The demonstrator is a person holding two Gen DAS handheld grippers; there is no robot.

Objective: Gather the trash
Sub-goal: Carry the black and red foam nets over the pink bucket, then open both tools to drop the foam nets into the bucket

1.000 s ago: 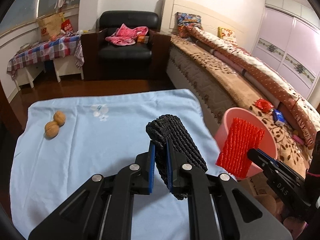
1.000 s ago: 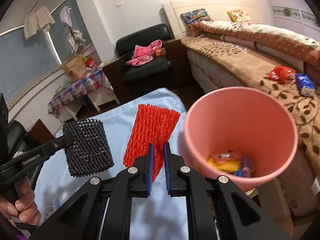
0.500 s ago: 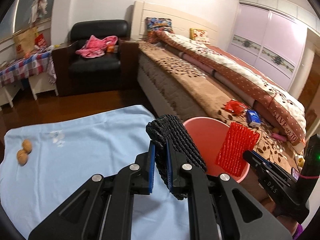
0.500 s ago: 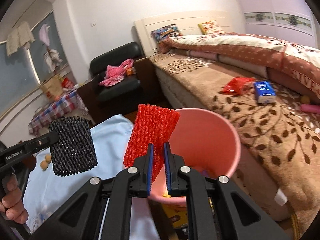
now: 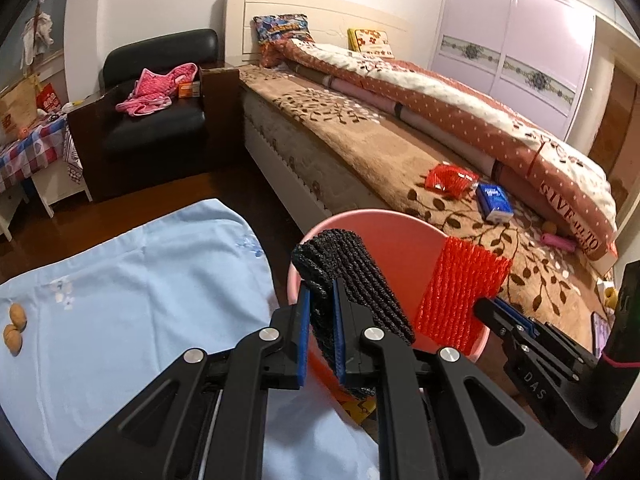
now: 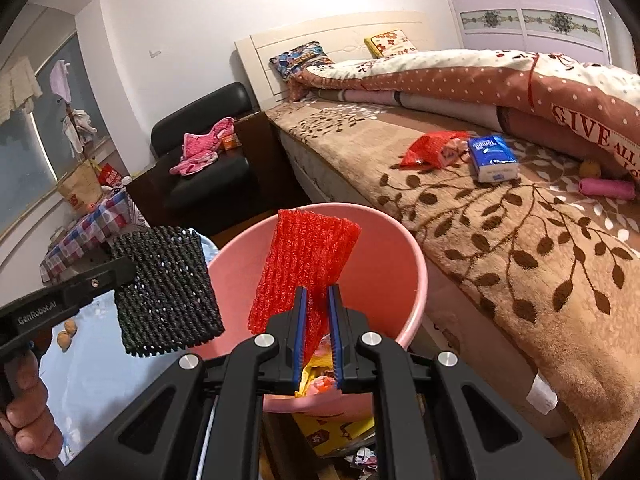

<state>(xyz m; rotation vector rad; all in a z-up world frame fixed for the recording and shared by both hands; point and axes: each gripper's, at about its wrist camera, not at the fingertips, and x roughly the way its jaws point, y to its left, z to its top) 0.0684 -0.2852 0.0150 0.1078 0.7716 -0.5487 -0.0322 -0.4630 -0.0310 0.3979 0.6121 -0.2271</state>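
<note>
A bed (image 6: 520, 240) under a leaf-patterned brown blanket fills the right of the room, its rolled quilt (image 6: 580, 92) lettered "GIVE" and "ALL"; a blue tissue pack (image 6: 494, 158) and a red wrapper (image 6: 432, 148) lie on the blanket. Beside the bed stands a pink bin (image 6: 416, 280) with bright wrappers at its bottom, next to a table covered in a light blue cloth (image 5: 140, 300), where two walnuts (image 5: 14, 324) sit near the far edge. The left gripper (image 5: 320, 308), marked "GenRobot.AI" on its side, pinches a black foam net sleeve (image 5: 352, 272), ribbed and folded flat. The right gripper (image 6: 318, 316), marked "DAS", is clamped on a red foam net sleeve (image 6: 308, 260) of the same woven mesh. A second earlier both sleeves hung over the blue cloth beside the bin; now both are over the bin's open mouth, the red one inside the rim line, the black one at its near-left edge.
</note>
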